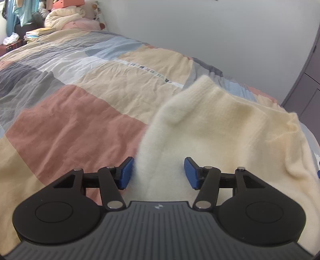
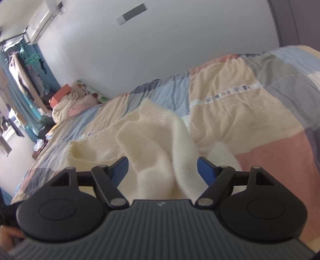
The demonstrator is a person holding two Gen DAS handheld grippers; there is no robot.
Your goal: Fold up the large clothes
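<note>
A cream fuzzy sweater (image 1: 230,128) lies on the bed's patchwork quilt (image 1: 84,112). One sleeve runs from its ribbed cuff (image 1: 204,84) down into the gap of my left gripper (image 1: 159,173). Its blue pads (image 1: 127,173) stand wide apart, and the soft fabric fills the space between them without being squeezed. In the right wrist view the sweater (image 2: 112,144) is bunched, its cuff (image 2: 154,114) pointing away. A blurred fold of it passes between the spread jaws of my right gripper (image 2: 163,170), clear of both pads (image 2: 205,170).
The quilt (image 2: 250,112) spreads over the whole bed, and a grey wall (image 1: 200,30) runs along its far side. Pillows and folded bedding (image 1: 66,18) are piled at the head end. Clothes hang by a window (image 2: 24,70). A hand (image 2: 9,236) grips the right tool.
</note>
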